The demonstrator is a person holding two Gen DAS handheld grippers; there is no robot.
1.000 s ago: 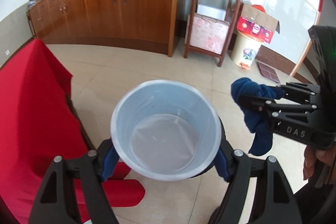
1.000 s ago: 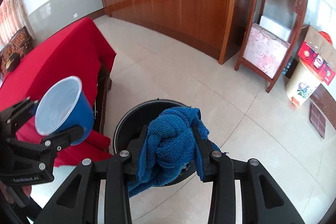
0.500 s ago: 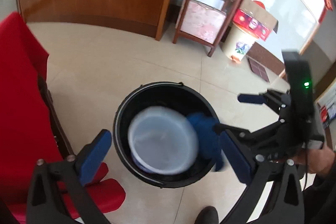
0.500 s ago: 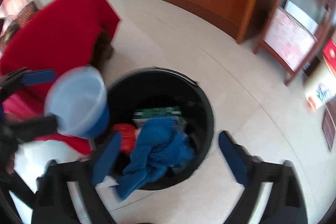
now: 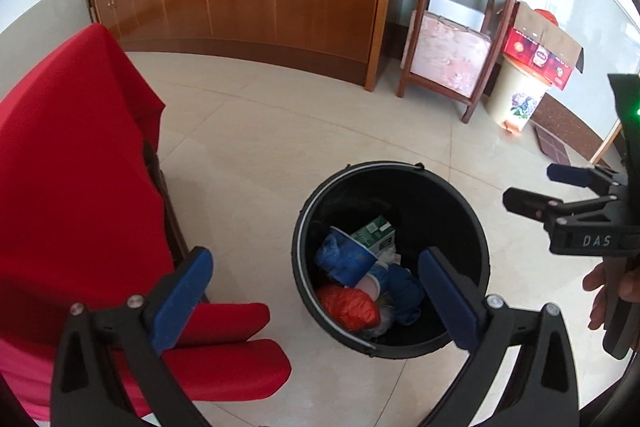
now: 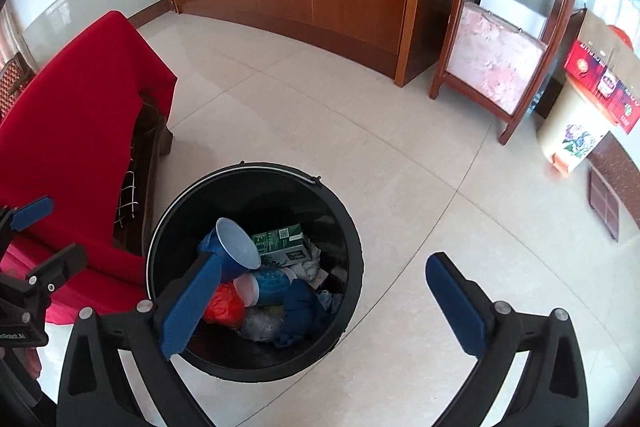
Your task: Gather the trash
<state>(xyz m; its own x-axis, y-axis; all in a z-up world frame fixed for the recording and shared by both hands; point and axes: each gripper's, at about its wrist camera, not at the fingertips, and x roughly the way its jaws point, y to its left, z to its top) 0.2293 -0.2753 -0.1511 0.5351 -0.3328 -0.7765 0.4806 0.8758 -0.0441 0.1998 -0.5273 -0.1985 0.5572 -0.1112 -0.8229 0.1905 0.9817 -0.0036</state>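
Tile floor, bin [image 6: 256,363] lower centre: cup [image 6: 234,247] + cloth [image 6: 300,307] just dropped in. My L gripper [image 5: 316,299] fingers apart, R gripper [image 6: 324,303] opening, both empty; pair done.

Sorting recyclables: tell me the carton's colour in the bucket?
Green and white carton, clearest in the right wrist view.

Both black two-finger plastic grippers [image 5: 316,283] [image 6: 324,291]: blue ribbed pads, silver screws; right body marked "DAS", green LED.
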